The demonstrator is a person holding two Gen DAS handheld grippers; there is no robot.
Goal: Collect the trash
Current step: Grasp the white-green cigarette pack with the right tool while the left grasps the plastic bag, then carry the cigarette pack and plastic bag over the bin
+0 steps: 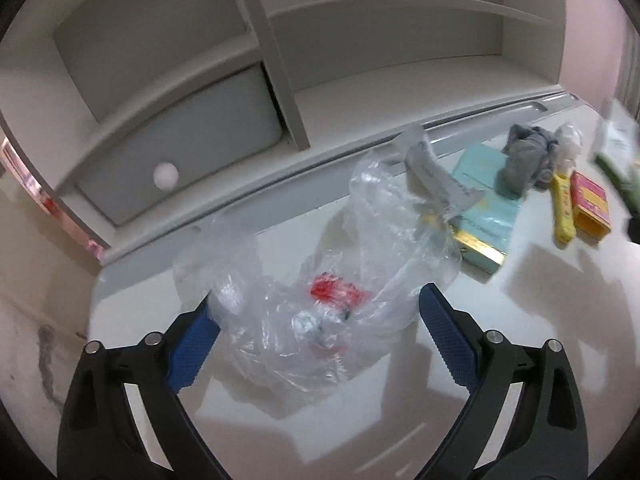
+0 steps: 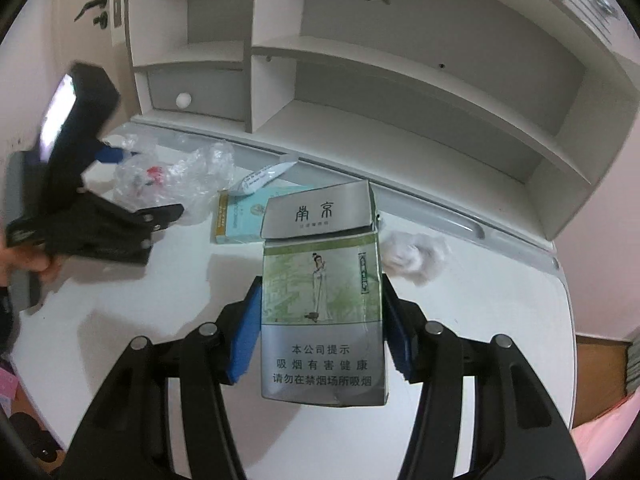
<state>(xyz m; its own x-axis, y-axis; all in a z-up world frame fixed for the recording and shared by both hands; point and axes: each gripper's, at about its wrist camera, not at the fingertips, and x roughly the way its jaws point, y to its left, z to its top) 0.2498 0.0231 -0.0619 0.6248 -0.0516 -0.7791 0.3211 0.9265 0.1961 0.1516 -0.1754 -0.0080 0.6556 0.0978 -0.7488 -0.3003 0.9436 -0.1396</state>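
So far one cigarette pack is clamped in the right hand-held gripper, the left hand-held gripper is spread around the clear plastic bag, and several scraps are left on the surface.

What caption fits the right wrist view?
Right gripper holds a cigarette pack above the white desk.

Left wrist view: close, tilted down over desk left end, facing shelf unit. Right wrist view: higher, farther right. Shared: clear plastic bag, teal box.
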